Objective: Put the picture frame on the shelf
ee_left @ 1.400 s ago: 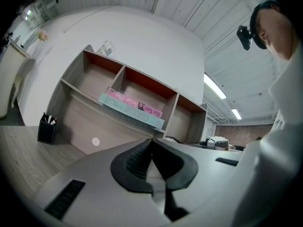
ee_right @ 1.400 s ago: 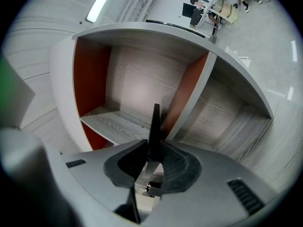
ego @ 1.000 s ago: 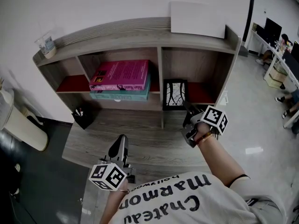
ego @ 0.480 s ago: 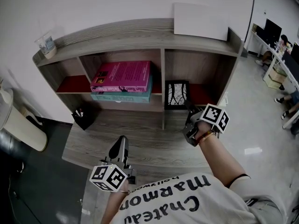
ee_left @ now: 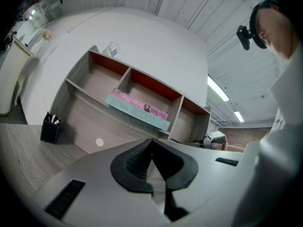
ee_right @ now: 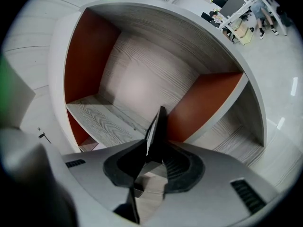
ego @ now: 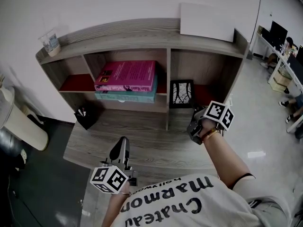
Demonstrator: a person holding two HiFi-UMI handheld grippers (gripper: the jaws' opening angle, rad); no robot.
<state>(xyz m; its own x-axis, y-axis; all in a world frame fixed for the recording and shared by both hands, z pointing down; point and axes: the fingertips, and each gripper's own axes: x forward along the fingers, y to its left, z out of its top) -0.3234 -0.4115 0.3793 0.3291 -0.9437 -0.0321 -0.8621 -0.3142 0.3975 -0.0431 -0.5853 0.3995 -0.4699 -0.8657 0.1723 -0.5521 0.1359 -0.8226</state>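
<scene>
The picture frame (ee_right: 156, 126) is being pinched upright by the right gripper (ee_right: 152, 151), its edge pointing straight ahead into the shelf (ee_right: 104, 119).

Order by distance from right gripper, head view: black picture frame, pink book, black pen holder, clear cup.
1. Black picture frame, in the right gripper.
2. Pink book, middle compartment.
3. Black pen holder, desk left.
4. Clear cup, shelf top.
</scene>
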